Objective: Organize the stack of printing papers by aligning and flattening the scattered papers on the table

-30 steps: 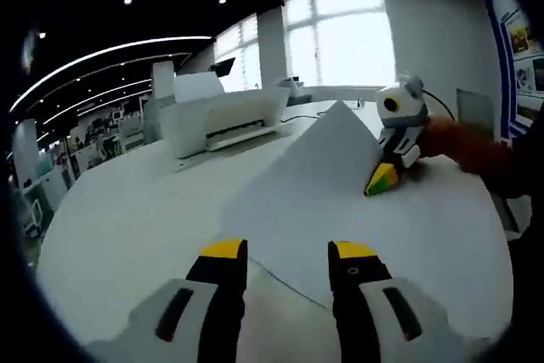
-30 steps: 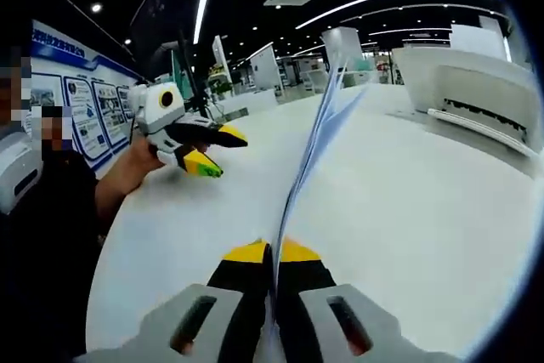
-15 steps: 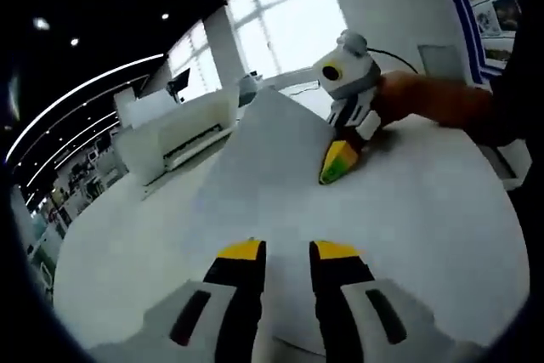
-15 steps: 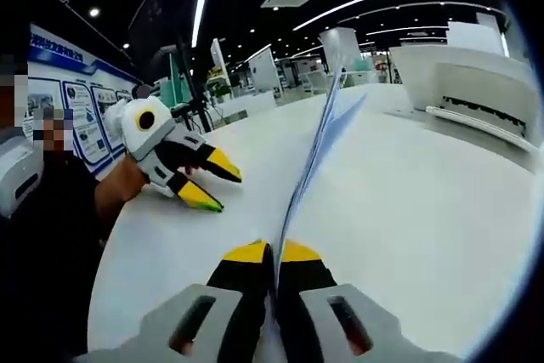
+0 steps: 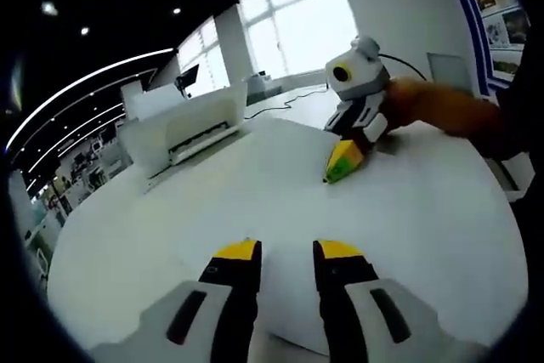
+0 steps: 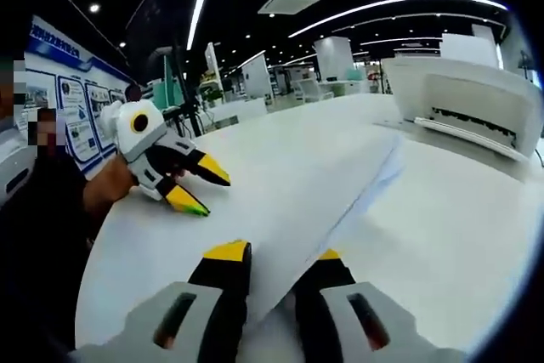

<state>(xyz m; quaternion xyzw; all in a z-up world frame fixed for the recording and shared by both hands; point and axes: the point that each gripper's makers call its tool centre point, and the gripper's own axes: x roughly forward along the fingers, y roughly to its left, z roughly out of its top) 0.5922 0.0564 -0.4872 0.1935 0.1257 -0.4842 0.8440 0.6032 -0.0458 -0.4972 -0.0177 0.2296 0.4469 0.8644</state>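
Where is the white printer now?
The printer stands on the white table, upper left in the left gripper view, beyond the paper; in the right gripper view it sits upper right.

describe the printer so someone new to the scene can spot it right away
Start from the big white round table. The printer sits at its far edge, beyond the white paper stack, in front of the bright windows. It is the lone boxy white machine on the table, with a dark slot across its front.

White papers (image 6: 314, 184) on a white table (image 5: 153, 218); both grippers' black jaws have yellow tips.
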